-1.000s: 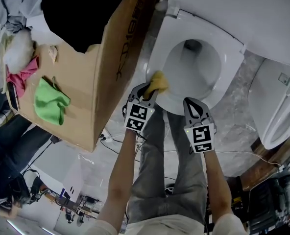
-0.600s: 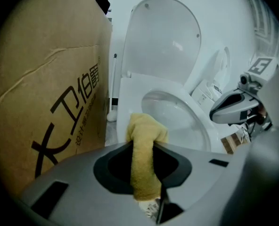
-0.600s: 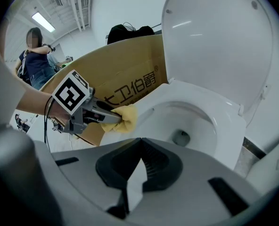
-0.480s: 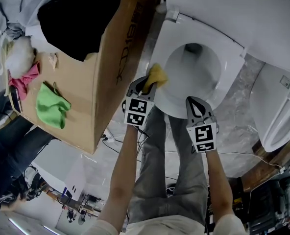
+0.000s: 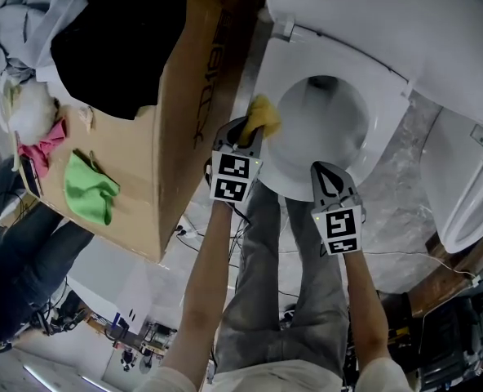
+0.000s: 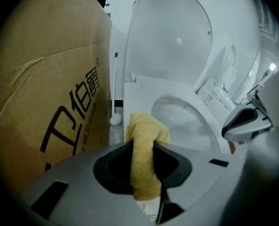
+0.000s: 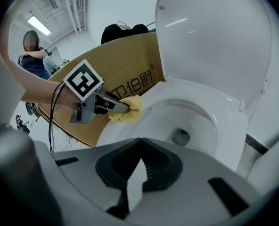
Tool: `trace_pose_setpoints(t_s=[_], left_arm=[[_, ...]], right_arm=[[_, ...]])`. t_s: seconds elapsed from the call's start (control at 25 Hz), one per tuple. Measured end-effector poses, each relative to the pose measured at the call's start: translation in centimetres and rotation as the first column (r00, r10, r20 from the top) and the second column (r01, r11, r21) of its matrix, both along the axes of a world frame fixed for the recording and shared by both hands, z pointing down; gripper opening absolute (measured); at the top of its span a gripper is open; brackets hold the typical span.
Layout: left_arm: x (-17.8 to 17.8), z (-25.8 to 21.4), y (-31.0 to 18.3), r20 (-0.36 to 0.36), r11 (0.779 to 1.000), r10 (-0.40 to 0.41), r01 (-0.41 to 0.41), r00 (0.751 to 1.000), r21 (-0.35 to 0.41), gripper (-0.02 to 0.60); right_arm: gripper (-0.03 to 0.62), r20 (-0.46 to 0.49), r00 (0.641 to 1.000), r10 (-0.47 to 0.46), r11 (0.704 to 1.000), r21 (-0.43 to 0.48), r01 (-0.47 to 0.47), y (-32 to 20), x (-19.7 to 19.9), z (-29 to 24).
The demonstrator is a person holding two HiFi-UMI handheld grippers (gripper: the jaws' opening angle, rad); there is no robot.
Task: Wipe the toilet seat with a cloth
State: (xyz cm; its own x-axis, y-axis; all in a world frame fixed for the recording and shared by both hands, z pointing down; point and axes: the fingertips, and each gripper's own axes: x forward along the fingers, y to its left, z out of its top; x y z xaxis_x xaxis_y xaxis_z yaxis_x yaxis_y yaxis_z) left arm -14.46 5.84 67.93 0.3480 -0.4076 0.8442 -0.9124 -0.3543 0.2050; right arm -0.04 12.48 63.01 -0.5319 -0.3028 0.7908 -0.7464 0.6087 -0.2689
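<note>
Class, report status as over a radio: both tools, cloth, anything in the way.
Left tool shut on cloth, at seat's left rim. Right tool shut, empty. Box close beside left tool.

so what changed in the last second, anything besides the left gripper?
The left gripper, shut on the yellow cloth, slid the cloth a little farther along the toilet seat, on the side next to the cardboard box, toward the hinge. Nothing was taken hold of or let go. The right gripper stayed shut and empty by the seat's front edge.
</note>
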Motion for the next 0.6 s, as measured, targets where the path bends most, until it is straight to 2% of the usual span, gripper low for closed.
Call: trace_pose_setpoints(t_s=[0.6], left_arm=[[1.5,-0.1,-5.7,0.007,1.000,-0.004,0.004,1.000,-0.011,0.101]], right_arm=[[0.008,0.001,0.999,0.047,0.999,-0.015,-0.047,-1.8,0.9,0.2]])
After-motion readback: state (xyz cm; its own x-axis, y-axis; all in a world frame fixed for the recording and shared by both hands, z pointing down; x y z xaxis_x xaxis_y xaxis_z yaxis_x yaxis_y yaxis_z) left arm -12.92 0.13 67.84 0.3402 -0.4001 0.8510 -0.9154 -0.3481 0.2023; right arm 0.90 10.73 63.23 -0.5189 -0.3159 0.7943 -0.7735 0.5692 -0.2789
